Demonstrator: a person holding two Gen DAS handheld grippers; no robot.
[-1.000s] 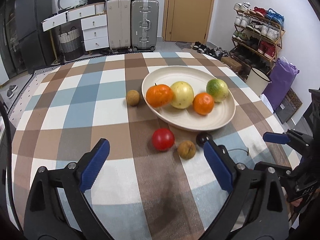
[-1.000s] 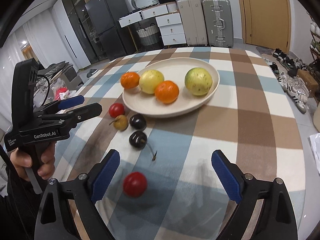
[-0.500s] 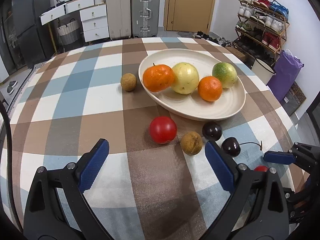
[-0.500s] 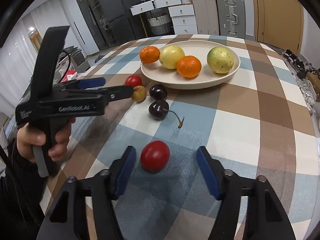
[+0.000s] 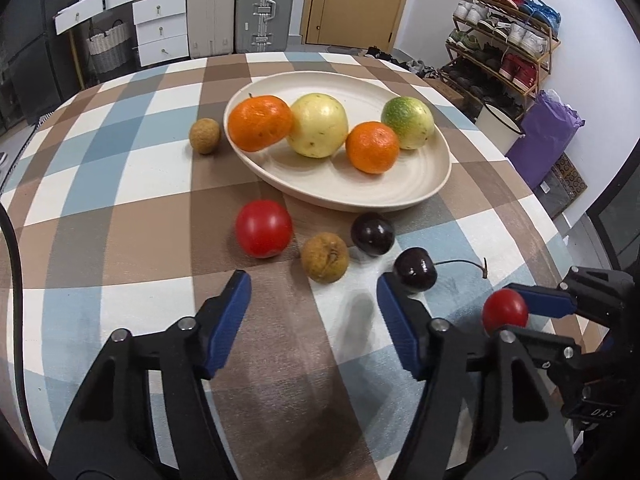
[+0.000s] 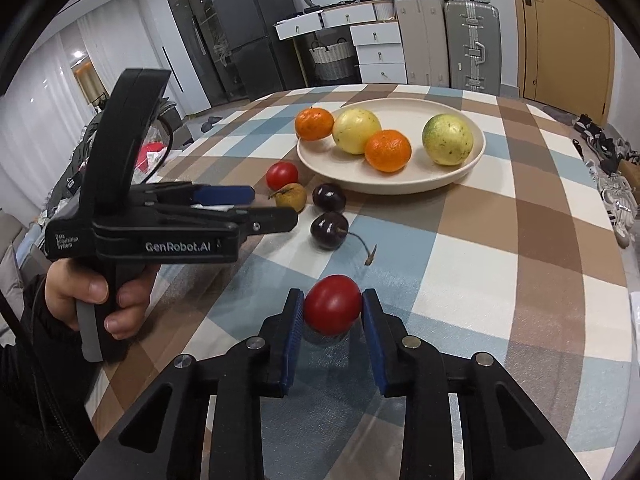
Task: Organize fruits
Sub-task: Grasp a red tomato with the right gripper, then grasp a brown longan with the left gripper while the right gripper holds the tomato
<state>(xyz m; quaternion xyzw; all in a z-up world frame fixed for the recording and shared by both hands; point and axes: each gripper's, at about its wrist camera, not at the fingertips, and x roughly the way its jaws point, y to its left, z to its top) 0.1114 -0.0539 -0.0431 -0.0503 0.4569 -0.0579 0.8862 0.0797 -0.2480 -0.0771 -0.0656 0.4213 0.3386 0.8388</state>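
Observation:
A cream plate (image 5: 424, 176) (image 6: 400, 186) on the checked tablecloth holds two oranges, a yellow fruit and a green-yellow fruit. In front of it lie a red tomato (image 5: 263, 233), a brown longan (image 5: 325, 257) and two dark cherries (image 5: 373, 234) (image 5: 415, 269). Another longan (image 5: 204, 135) lies left of the plate. My right gripper (image 6: 333, 310) is shut on a small red tomato (image 6: 332, 304) (image 5: 505, 311) low over the table. My left gripper (image 5: 314, 300) is open and empty, just short of the brown longan; it also shows in the right wrist view (image 6: 256, 208).
The round table's edge (image 5: 568, 240) curves close on the right. Beyond it stand a shoe rack (image 5: 504, 40), suitcases (image 5: 264, 4), drawers (image 5: 160, 28) and a door (image 5: 352, 0).
My right gripper has moved forward and closed its jaws on the small red tomato. My left gripper has moved closer to the loose fruits and narrowed somewhat.

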